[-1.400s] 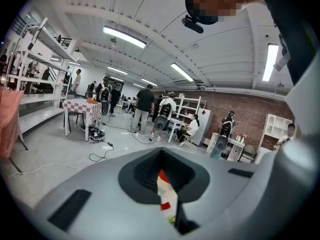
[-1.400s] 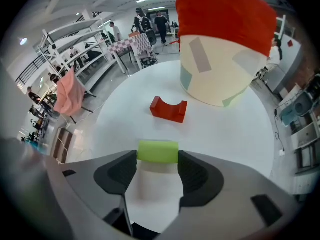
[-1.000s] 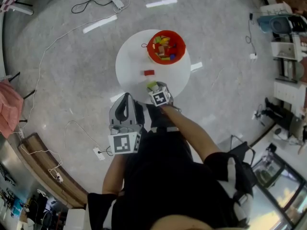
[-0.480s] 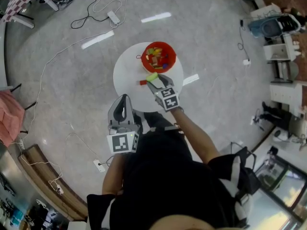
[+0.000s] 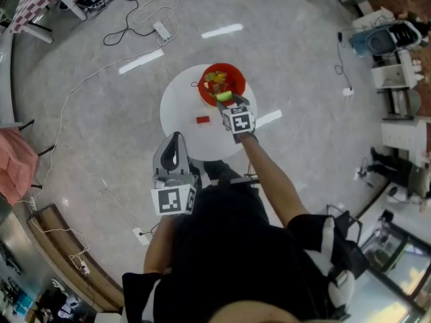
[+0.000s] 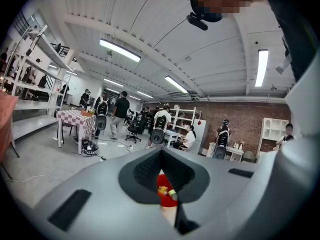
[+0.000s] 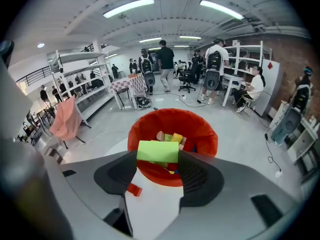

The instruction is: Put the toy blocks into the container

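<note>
Over the round white table (image 5: 178, 103), jaws of the right gripper (image 5: 226, 99) clamp a light-green rectangular toy block (image 7: 157, 151) above the near rim of the red plastic bowl (image 7: 202, 134); centring it before release seems wise; the left gripper (image 5: 176, 140) waits, jaws nearly together, empty.

We see bright, even light from ceiling tubes (image 7: 129, 6), glare streaks on the floor (image 5: 222, 30), and strong fisheye bending with dark corners.

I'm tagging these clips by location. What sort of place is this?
Probably a shared lab or workshop in an industrial loft: brick wall, open metal shelving, office chairs, and a power strip lying on the polished floor.
</note>
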The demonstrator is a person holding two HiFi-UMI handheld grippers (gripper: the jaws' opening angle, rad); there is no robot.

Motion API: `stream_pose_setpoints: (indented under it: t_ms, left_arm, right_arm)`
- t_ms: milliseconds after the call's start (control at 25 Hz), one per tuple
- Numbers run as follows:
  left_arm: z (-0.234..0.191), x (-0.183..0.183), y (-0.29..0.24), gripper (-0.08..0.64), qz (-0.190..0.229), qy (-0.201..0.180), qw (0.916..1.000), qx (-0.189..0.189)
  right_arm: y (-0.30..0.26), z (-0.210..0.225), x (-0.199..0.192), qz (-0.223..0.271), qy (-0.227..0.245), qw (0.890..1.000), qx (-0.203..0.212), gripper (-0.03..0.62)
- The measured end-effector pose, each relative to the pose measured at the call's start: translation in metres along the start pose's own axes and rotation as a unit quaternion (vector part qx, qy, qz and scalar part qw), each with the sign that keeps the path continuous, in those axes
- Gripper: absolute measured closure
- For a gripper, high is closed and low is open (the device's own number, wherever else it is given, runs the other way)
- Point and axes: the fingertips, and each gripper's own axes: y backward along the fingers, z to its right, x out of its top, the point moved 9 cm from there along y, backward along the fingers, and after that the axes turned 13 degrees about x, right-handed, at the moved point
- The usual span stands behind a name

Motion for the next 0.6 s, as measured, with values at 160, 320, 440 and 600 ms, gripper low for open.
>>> stream_pose_setpoints:
  t_ms: [160,320,440,600]
  left_arm:
    - [0.006,-0.003,0.001,0.568,-0.004,-0.001,1.0,-0.003]
    - [0.006,-0.003,0.0,0.567,-0.004,-0.004,1.0,-0.005]
    - [0.006,-0.001,-0.001,0.568,-0.004,-0.001,1.0,-0.005]
    - [0.007,0.0,0.0,0.568,-0.004,0.001,1.0,-0.005]
  right_arm:
    - [0.001,0.003,-0.003,-0.002,-0.002,1.0,-0.01,0.336]
    - [0.005,-0.006,-0.001,0.001,-0.006,1.0,-0.005,0.336]
    - [0.01,-0.007,-0.001,0.006,-0.005,1.0,-0.008,0.336]
    - [0.02,-0.013,-0.003,0.045,0.001,0.999,-0.005,0.337]
